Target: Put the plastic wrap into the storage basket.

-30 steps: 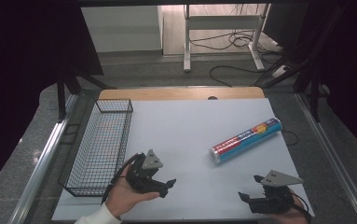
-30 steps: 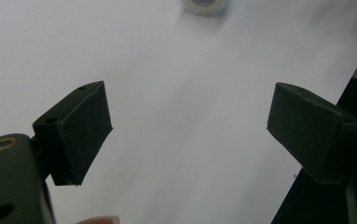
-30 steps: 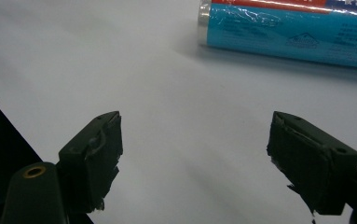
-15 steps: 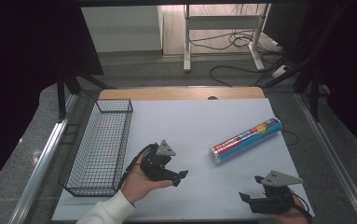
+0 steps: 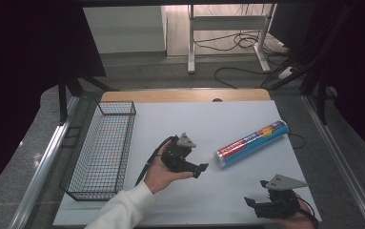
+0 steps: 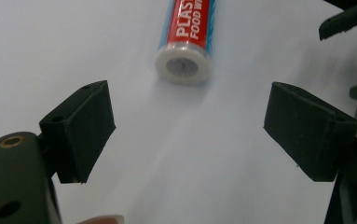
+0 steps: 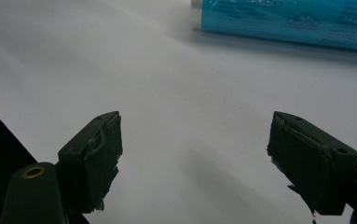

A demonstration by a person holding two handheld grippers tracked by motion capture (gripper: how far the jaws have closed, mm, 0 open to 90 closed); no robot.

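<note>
White sleeve [image 5: 123, 210]; black grippers, grey three-cornered plates, brass screws.

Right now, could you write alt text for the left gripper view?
An open hand-held gripper points at the white end of a red and blue roll lying on a white table, not touching it.

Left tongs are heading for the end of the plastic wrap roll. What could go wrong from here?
The plastic wrap roll is round and lies loose on the white table, so a nudge from the open left tongs could roll it away. Only its end cap faces them, so a grip there may slip or tilt. The right tongs sit close by.
</note>
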